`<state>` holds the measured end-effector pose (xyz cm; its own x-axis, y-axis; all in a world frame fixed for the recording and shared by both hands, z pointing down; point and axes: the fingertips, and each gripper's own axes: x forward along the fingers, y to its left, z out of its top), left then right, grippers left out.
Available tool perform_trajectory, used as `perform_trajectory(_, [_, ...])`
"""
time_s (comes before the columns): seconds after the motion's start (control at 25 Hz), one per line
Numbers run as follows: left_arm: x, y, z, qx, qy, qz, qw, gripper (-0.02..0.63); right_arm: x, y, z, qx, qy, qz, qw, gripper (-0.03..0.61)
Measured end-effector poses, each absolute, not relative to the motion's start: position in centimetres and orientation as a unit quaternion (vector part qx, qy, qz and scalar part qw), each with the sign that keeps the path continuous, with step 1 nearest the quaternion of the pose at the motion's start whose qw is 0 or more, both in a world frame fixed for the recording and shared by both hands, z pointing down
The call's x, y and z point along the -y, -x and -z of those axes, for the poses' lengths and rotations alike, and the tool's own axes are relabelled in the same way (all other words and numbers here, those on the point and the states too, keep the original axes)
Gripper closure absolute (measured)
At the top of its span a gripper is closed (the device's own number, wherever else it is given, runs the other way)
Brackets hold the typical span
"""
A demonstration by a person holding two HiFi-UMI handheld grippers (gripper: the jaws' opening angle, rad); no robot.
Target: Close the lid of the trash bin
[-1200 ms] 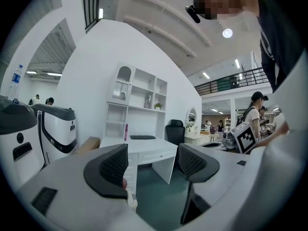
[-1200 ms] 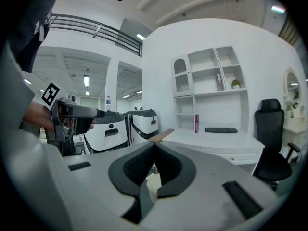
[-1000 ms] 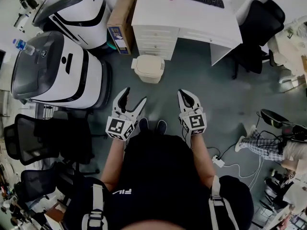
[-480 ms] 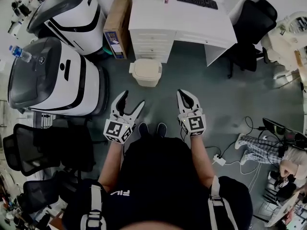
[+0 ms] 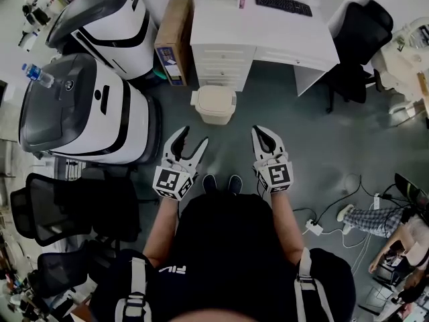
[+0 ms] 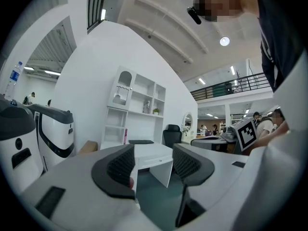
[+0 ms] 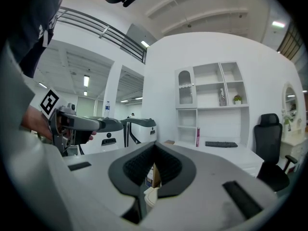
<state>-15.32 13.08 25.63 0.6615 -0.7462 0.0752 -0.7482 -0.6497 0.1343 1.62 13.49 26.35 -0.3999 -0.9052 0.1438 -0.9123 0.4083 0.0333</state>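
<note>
The cream trash bin (image 5: 214, 104) stands on the grey floor in front of the white desk; in the head view its lid looks flat on top. My left gripper (image 5: 192, 138) hovers nearer the person and to the bin's left. Its jaws are closing with nothing between them (image 6: 155, 162). My right gripper (image 5: 263, 133) is held level to the right of the bin, apart from it, jaws shut and empty (image 7: 154, 153). Through the gap under its pads a part of the bin (image 7: 150, 196) shows.
The white desk (image 5: 261, 35) with drawers and a keyboard (image 5: 283, 4) is behind the bin, a cardboard box (image 5: 174, 39) beside it. Two large white-and-black machines (image 5: 87, 109) fill the left. Black chairs (image 5: 362, 39) and floor cables with a power strip (image 5: 314, 227) lie right.
Both grippers sit a little farther forward, toward the bin. The left jaws stand slightly narrower than before. The right jaws stay shut.
</note>
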Motion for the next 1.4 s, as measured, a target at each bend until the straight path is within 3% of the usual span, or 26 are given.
perform_trajectory(0.04, [-13.1, 15.6, -25.5, 0.415, -0.907, -0.005, 0.073, 0.409, -13.5, -1.4, -26.4, 0.837, -0.543, -0.025, 0.069, 0.572])
perform_trajectory(0.08, [-13.0, 15.9, -25.4, 0.418, -0.906, -0.003, 0.071, 0.545, -13.4, -1.1, -26.4, 0.837, -0.541, -0.026, 0.069, 0.572])
perform_trajectory(0.12, [-13.0, 16.0, -25.3, 0.42, -0.905, 0.0, 0.07, 0.611, -13.4, -0.9, -26.4, 0.838, -0.54, -0.026, 0.068, 0.572])
perform_trajectory(1.4, [-9.1, 17.5, -25.5, 0.403, -0.911, 0.017, 0.086, 0.612, -10.4, 1.3, -25.5, 0.84, -0.538, -0.025, 0.066, 0.575])
